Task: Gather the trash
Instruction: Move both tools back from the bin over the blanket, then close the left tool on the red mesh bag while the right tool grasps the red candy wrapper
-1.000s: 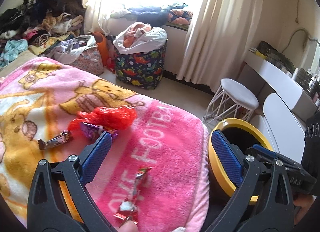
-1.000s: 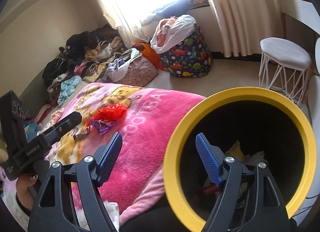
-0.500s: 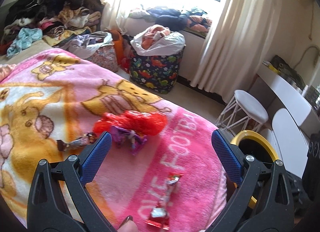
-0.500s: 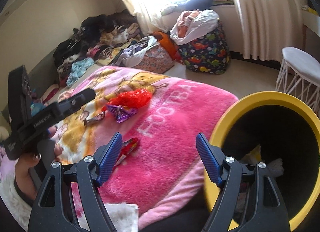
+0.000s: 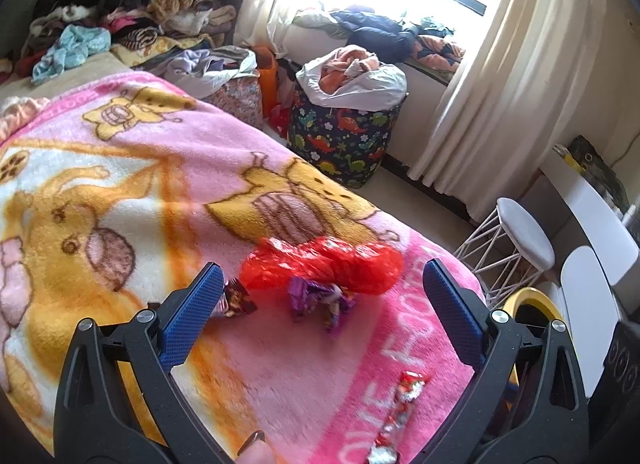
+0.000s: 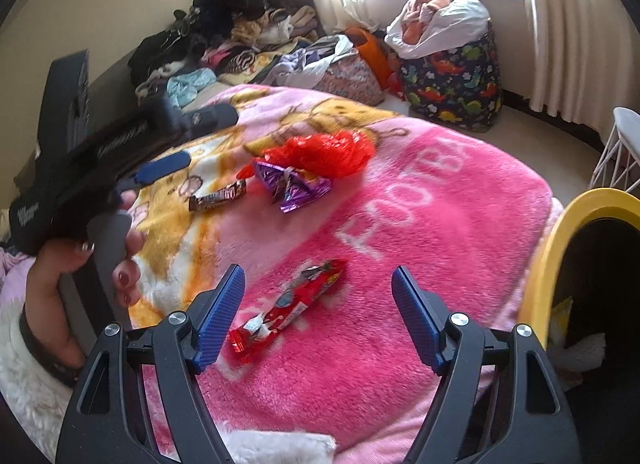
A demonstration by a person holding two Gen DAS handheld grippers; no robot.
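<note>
Swung away from the yellow bin [image 6: 560, 232] since the earlier frames and in over the pink blanket [image 6: 420, 264], both grippers, with the bin now pushed to the right edge of each view. Right gripper [image 6: 318, 318] wide open and empty, poised just above the red wrapper [image 6: 290, 308], which lies lengthwise between the blue pads without touching either. Left gripper [image 5: 320, 314] likewise wide open, gripping nothing, aimed at the cluster farther up the blanket: red bag [image 5: 324, 266], purple wrapper [image 5: 320, 300] just in front of it, brown wrapper [image 5: 236, 300] close beside the left pad. Four pieces of trash on the blanket, then, none yet lifted. Step in hand, by the look of it: the reach for the next pickups, right toward the red wrapper, left toward the purple one or the bag. Next move probably calls for lowering until the pads straddle the flat foil, pressing slightly into the plush pile, then closing across the narrow width. Some risk of pinching blanket fibres along with the thin wrapper.
</note>
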